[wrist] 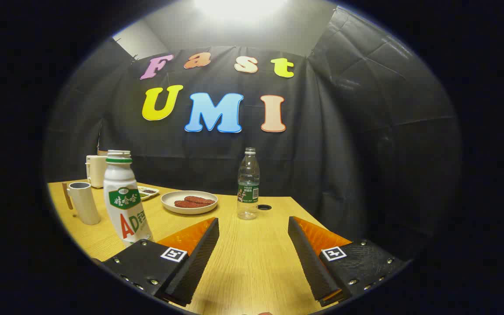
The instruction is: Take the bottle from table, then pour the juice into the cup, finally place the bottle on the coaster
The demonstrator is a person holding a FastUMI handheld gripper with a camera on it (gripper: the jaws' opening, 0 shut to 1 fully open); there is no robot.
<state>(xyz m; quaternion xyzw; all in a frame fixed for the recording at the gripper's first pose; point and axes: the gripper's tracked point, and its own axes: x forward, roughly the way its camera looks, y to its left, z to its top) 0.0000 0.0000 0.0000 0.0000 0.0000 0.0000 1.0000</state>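
My gripper (253, 227) hangs low over the near end of a wooden table (243, 262), its two fingers spread wide with only bare wood between them. I count two bottles. The white juice bottle (124, 197), green-collared and uncapped, stands upright just left of the left finger, outside the gap and touching neither finger as far as I can tell. A clear plastic bottle (248, 183) with a green label stands farther off, beyond the fingers and a little right of centre. One pale cup (83, 202) with a handle stands on the far left, behind the juice bottle. One round plate (189, 202) holding two reddish-brown pieces lies between the two bottles. A small tray (148, 192) sits left of the plate, and a cream appliance (96, 170) stands at the far left corner.
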